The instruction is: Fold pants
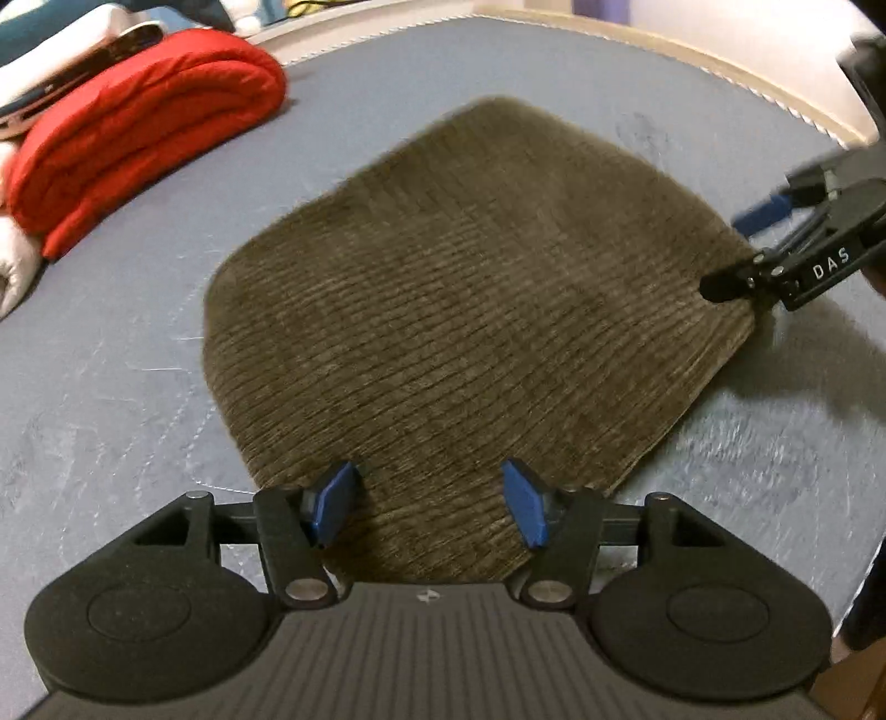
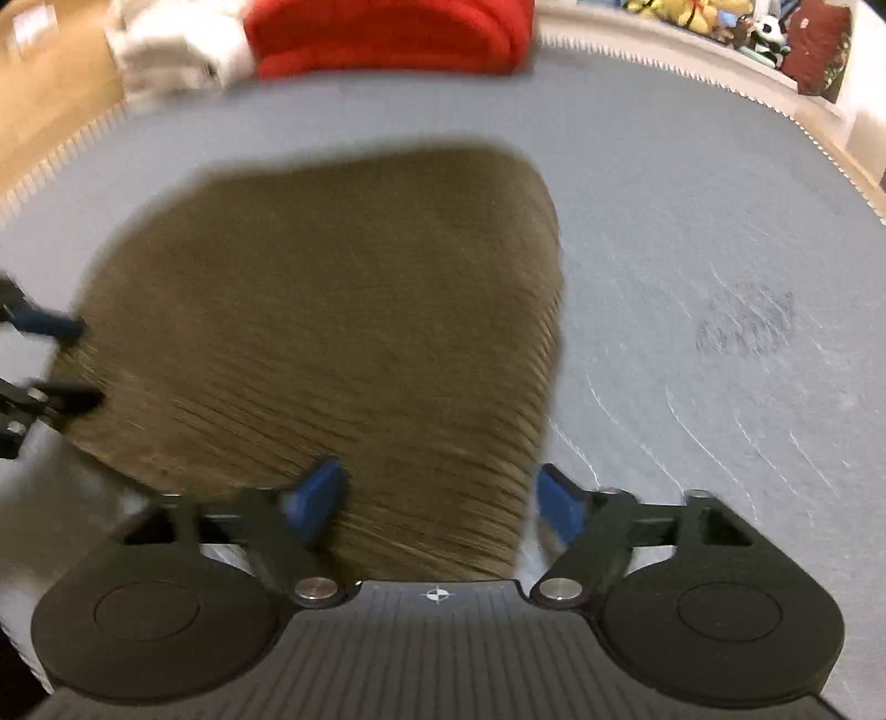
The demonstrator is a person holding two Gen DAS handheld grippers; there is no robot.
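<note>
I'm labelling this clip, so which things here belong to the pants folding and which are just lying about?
Part of the job:
- brown corduroy pants, lying folded flat
- left gripper, open
- right gripper, open
- blue mat beneath

Just lying about:
- red folded garment
- white cloth
- plush toys

ribbed olive corduroy pants (image 1: 476,327) on a matt, scuffed blue-grey cloth surface (image 1: 111,387).

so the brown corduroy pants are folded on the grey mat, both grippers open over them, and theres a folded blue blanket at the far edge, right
Nearly. The folded blanket at the far edge is red, not blue, as both wrist views show. The rest holds: the brown corduroy pants lie folded on the grey mat, with the left gripper and right gripper open.
</note>
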